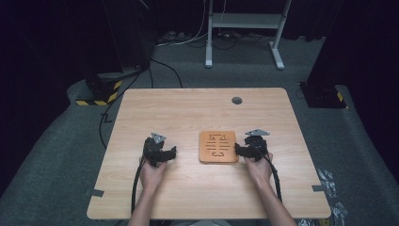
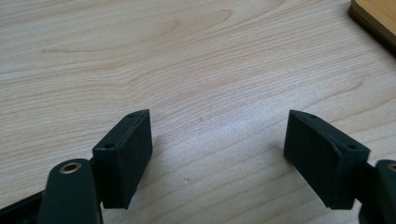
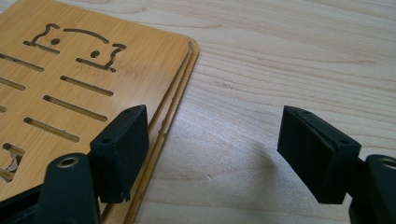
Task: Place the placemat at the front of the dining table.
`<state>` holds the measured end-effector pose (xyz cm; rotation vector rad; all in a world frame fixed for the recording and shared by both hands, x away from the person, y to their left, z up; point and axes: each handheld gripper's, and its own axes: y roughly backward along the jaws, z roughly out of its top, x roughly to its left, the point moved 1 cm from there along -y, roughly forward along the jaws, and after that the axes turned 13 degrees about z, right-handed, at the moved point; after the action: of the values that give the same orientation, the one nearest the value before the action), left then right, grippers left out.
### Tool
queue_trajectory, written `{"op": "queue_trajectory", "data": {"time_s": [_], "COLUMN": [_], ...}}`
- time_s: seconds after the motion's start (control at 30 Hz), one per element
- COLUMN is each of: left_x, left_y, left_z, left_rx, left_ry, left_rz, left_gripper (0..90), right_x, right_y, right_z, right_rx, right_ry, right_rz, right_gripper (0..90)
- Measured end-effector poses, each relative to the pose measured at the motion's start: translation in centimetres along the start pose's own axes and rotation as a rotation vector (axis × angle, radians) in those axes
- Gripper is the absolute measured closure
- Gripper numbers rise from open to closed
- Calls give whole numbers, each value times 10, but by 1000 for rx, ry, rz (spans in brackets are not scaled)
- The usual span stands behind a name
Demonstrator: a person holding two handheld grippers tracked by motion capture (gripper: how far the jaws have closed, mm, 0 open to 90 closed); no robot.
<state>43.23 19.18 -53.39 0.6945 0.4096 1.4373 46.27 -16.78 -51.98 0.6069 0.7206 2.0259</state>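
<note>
— What's in front of you?

— A table (image 1: 188,113), and at the centre of the frame a flat wooden board (image 1: 218,146) with cut slots. It looks thin, stiff, light, probably two stacked layers.

— And your tools?

— My right gripper (image 3: 212,154) is spread wide over the board's edge; my left gripper (image 2: 217,156) gapes above bare wood. I'd pinch the rim.

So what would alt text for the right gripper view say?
The right hand-held gripper, jaws open, hovers at the edge of an orange-brown wooden board cut with slots, one jaw over the board, the other over the pale wooden table.
</note>
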Motion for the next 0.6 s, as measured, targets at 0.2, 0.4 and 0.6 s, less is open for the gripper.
{"op": "queue_trajectory", "data": {"time_s": [0.2, 0.4, 0.6], "left_x": [0, 0, 0], "left_y": [0, 0, 0], "left_z": [0, 0, 0], "left_rx": [0, 1, 1], "left_ry": [2, 3, 3], "left_rz": [1, 0, 1], "left_gripper": [236, 236, 236], "right_x": [4, 7, 14], "right_y": [-1, -2, -2], "right_z": [1, 1, 7], "right_rx": [6, 10, 12], "right_ry": [1, 2, 17], "right_rz": [7, 17, 34], "right_gripper": [249, 250, 246]}}
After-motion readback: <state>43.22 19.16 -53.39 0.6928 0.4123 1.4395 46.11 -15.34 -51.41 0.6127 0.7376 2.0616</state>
